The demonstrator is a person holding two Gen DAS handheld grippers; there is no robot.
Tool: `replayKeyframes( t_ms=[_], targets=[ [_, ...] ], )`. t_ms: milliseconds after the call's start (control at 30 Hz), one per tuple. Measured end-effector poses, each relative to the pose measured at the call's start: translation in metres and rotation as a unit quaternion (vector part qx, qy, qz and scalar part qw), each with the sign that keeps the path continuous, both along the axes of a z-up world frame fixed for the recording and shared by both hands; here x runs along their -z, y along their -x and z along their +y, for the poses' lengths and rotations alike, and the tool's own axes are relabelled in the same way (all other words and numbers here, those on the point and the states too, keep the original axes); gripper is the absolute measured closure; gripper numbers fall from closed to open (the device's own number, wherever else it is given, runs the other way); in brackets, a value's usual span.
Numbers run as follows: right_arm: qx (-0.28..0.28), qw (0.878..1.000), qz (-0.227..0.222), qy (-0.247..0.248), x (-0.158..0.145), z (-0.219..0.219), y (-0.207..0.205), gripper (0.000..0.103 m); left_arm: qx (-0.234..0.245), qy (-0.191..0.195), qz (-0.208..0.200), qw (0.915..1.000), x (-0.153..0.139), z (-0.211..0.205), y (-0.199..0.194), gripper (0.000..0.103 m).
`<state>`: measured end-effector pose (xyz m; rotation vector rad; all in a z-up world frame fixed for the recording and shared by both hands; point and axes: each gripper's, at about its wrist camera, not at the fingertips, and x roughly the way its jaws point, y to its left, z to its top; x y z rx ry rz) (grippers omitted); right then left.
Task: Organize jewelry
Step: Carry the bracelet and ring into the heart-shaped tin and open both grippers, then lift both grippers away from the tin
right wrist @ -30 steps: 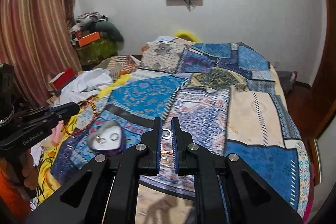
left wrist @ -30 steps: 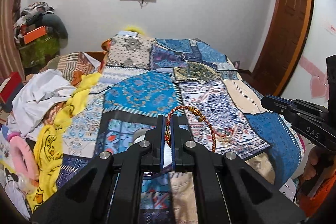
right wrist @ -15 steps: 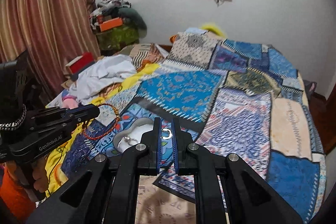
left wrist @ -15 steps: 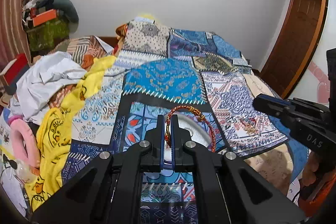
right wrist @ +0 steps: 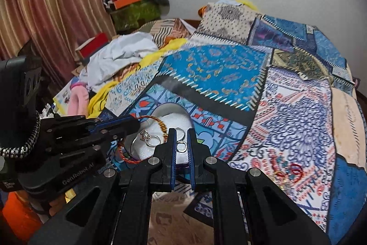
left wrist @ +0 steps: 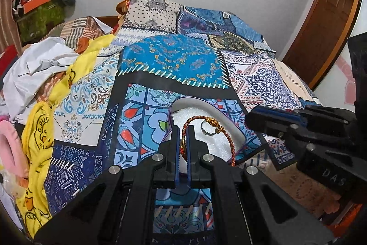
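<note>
My left gripper (left wrist: 182,132) is shut on a red and gold cord bracelet (left wrist: 207,122) and holds it just over a white-lined heart-shaped jewelry box (left wrist: 220,114) on the bed. My right gripper (right wrist: 181,137) is shut on a small silver ring (right wrist: 181,145), right above the same box (right wrist: 169,110). Inside the box lie a silver stone ring (right wrist: 148,137) and another ring (left wrist: 205,129). The left gripper (right wrist: 130,122) with the bracelet (right wrist: 128,156) shows in the right wrist view; the right gripper (left wrist: 270,116) shows in the left wrist view.
The bed carries a blue patchwork quilt (left wrist: 174,59). Yellow cloth (left wrist: 39,130), white clothes (left wrist: 34,66) and a pink item (left wrist: 11,148) lie along its left side. More jewelry (right wrist: 284,172) lies on the quilt to the right. A wooden door (left wrist: 321,33) stands at the right.
Both grippers have moved left and down towards the box, each still holding its piece. They now hang close over it, side by side.
</note>
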<state>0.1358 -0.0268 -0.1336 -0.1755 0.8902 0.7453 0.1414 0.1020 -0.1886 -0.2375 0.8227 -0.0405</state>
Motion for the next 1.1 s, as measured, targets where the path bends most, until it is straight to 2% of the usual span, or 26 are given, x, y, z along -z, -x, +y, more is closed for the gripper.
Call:
replayKeyframes(
  t_ms=[367,733,800,933,1000,1100],
  targets=[
    [-0.019,0.999,0.024,0.017,0.018,0.015,-0.003,0.095,0.006,0.002,0.004,1.0,0.006,0.002,-0.009,0.1],
    [-0.025,0.999,0.02,0.03,0.02,0.019,-0.002,0.095,0.005,-0.008,0.003,0.9999,0.001,0.0,-0.008,0.099],
    [-0.027,0.999,0.021,0.032,0.02,0.019,-0.002,0.094,0.003,-0.008,0.003,1.0,-0.001,0.001,-0.007,0.096],
    [-0.02,0.999,0.016,0.032,0.015,0.014,0.0,0.079,-0.001,-0.009,-0.003,1.0,-0.009,0.002,-0.003,0.092],
    [-0.015,0.999,0.01,0.026,0.009,0.01,0.001,0.078,-0.004,-0.01,-0.008,0.9999,-0.014,0.002,-0.001,0.089],
    [0.001,1.0,-0.003,0.015,-0.004,0.0,0.001,0.078,-0.01,-0.015,-0.02,0.9996,-0.026,0.003,0.004,0.078]
  ],
)
